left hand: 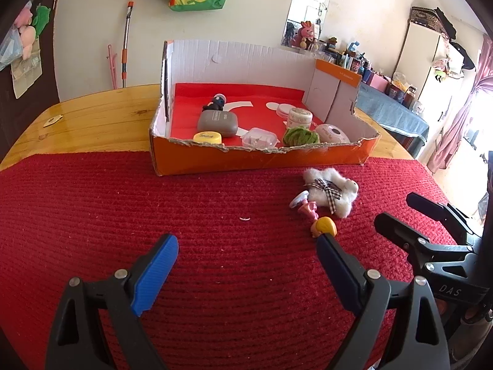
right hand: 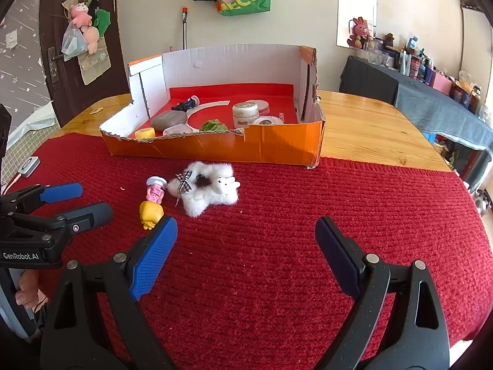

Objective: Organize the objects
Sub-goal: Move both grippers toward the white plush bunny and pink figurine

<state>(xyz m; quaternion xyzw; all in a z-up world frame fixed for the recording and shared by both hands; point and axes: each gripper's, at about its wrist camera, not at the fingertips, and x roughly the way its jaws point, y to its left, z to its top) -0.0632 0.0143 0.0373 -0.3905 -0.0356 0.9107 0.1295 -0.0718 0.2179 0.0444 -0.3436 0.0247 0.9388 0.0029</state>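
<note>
A fluffy white plush toy [right hand: 207,191], star-like in outline with a checked ribbon bow and a small rabbit face, lies flat on the red mat [right hand: 277,246] just in front of the orange cardboard box [right hand: 215,149]. Touching the plush on its left side lies a small pink figurine [right hand: 155,191] with a round white base, and just nearer than that lies a yellow figurine [right hand: 150,212] on its side. Inside the box sit a grey oval case [left hand: 217,123], a yellow-lidded tin [left hand: 208,137], a clear plastic case [left hand: 258,137], a green woolly ball [left hand: 300,136] and a cream jar [left hand: 299,117]. The box stands on the wooden counter [right hand: 369,123], partly on the mat. Well short of the plush, the left hand-held gripper [left hand: 248,251] and the right hand-held gripper [right hand: 246,234] hover with jaws spread wide, holding nothing.
</note>
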